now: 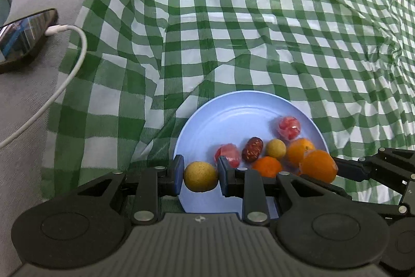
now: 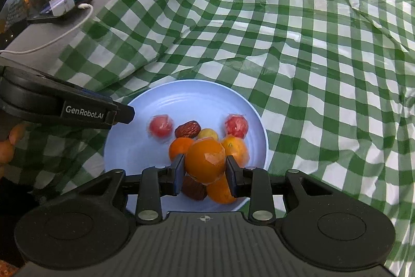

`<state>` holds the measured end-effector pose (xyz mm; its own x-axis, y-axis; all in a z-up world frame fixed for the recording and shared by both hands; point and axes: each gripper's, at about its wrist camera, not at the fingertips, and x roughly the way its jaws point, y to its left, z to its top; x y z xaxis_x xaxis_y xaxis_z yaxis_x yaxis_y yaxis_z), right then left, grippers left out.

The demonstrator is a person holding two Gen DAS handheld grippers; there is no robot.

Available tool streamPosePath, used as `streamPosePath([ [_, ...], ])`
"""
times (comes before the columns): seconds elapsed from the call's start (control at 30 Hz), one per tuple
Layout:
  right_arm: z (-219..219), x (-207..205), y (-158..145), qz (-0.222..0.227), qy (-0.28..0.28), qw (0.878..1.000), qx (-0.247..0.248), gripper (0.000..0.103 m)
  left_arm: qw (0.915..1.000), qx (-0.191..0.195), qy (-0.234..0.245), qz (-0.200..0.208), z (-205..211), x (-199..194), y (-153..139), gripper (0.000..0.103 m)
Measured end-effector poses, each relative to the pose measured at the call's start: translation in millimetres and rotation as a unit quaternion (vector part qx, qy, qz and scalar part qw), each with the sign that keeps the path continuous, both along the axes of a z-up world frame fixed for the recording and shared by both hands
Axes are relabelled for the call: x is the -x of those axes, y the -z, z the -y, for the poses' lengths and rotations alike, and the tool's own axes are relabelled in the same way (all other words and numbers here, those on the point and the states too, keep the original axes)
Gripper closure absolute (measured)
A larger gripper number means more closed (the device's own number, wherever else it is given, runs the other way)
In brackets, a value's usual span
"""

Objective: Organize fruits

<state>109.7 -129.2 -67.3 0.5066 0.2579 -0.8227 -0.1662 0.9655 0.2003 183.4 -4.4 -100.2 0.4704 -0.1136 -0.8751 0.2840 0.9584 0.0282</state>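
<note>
Your left gripper tilts steeply down over the near-left rim of the blue plate, clamping a yellow fruit. Your right gripper, pitched likewise above the plate's near edge, grips an orange over the piled fruit.
</note>
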Motion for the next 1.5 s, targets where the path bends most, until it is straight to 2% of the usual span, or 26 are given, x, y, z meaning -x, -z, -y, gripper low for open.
streamPosePath([
  [0.1,-2,-8,6,0.000,-0.009,1.000,0.000,0.067,1.0000,-0.003,0.004,0.002,2,-8,5,0.071],
  [0.13,-3,-11,8,-0.001,-0.014,1.000,-0.002,0.067,1.0000,-0.001,0.008,0.001,3,-10,6,0.054],
  [0.17,-4,-13,9,-0.001,-0.018,1.000,-0.004,0.061,1.0000,-0.001,0.007,0.001,3,-12,6,0.021],
  [0.2,-4,-15,10,-0.002,-0.021,1.000,-0.001,0.041,1.0000,-0.004,0.000,0.006,3,-12,4,0.006],
  [0.23,-5,-16,9,-0.001,-0.022,1.000,0.004,0.031,0.9998,-0.006,-0.009,0.017,2,-10,0,0.000],
  [0.27,-5,-16,7,0.001,-0.021,1.000,0.011,0.019,0.9995,-0.005,-0.014,0.028,0,-7,-5,0.000],
  [0.37,-2,-3,-4,0.007,-0.012,1.000,0.020,0.011,0.9997,-0.020,-0.005,0.014,-2,3,-13,0.000],
  [0.5,1,28,-20,-0.015,0.009,1.000,0.012,0.003,0.9994,-0.029,-0.011,0.013,-9,37,-27,0.000],
  [0.7,1,81,-43,-0.017,0.038,0.999,0.003,0.001,0.9990,-0.005,-0.043,-0.011,-23,81,-45,0.000],
  [0.9,0,110,-64,0.018,0.057,0.998,0.015,0.001,0.9985,-0.014,-0.053,0.010,-27,110,-57,0.000],
  [1.1,3,124,-78,0.048,0.068,0.996,0.021,0.001,0.9981,-0.019,-0.052,0.027,-26,131,-64,0.000],
  [1.5,0,133,-90,0.071,0.065,0.995,0.033,0.001,0.9974,-0.024,-0.048,0.049,-25,143,-75,0.000],
])
